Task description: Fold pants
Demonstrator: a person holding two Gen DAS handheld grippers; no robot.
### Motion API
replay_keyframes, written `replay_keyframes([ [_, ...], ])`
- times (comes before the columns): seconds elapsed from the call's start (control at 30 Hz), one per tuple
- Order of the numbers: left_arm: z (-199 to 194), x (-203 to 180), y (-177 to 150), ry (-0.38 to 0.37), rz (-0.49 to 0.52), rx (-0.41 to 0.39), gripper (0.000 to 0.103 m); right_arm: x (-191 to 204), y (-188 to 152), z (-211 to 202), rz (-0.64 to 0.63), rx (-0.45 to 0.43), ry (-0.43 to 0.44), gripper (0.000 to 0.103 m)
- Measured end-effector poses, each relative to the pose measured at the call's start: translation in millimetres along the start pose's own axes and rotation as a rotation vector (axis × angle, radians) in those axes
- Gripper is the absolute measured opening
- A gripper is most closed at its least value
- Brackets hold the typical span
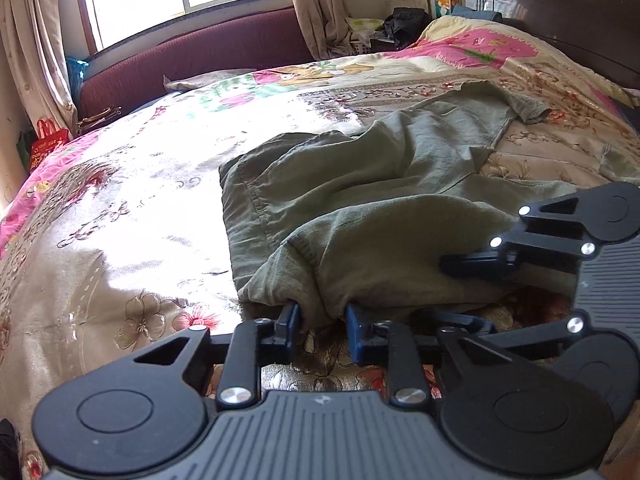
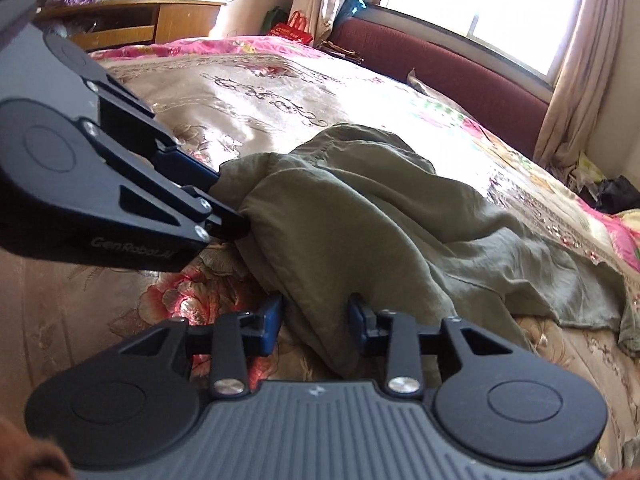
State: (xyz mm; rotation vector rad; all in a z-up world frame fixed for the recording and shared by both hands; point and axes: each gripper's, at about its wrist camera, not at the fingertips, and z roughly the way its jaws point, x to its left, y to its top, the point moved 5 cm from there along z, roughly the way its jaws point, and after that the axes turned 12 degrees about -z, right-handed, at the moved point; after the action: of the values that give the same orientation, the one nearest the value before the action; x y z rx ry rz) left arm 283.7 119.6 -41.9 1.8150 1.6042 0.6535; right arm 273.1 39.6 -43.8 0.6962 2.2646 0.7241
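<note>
Olive green pants (image 1: pixel 400 184) lie crumpled on a floral bed cover (image 1: pixel 140 200), with one leg trailing toward the headboard. My left gripper (image 1: pixel 322 322) is shut on a bunched edge of the fabric at the near end. My right gripper (image 1: pixel 448 288) sits just to its right, one finger above the cloth and one under it. In the right wrist view the pants (image 2: pixel 380 220) rise in a heap, and the right gripper (image 2: pixel 316 316) pinches a fold of them. The left gripper (image 2: pixel 232 200) clamps the cloth's edge at the left.
A dark wooden headboard (image 1: pixel 560 8) stands at the far right. A maroon padded bench (image 2: pixel 440 68) runs under the window. A wooden desk (image 2: pixel 128 20) is beyond the bed's foot, a red bag (image 1: pixel 48 140) beside the bed, dark clutter (image 1: pixel 404 24) in the corner.
</note>
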Motion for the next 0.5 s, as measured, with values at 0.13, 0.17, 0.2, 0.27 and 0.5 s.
replay_keyframes([
  [0.13, -4, 6, -1, -0.002, -0.020, 0.016, 0.024, 7, 4, 9, -0.020, 0.036, 0.020, 0.010],
  [0.17, -6, 9, -1, -0.004, -0.031, 0.016, 0.024, 7, 5, 8, -0.008, 0.051, 0.025, 0.007],
  [0.2, -8, 12, -1, -0.007, -0.040, 0.017, 0.023, 7, 6, 4, 0.017, 0.054, 0.038, 0.006],
  [0.27, -17, 19, -2, -0.007, -0.061, 0.011, 0.023, 7, 9, -10, 0.084, 0.037, 0.102, 0.005],
  [0.5, -81, 43, -31, -0.032, -0.097, 0.008, 0.024, 36, 22, -95, 0.181, -0.080, 0.313, 0.005],
])
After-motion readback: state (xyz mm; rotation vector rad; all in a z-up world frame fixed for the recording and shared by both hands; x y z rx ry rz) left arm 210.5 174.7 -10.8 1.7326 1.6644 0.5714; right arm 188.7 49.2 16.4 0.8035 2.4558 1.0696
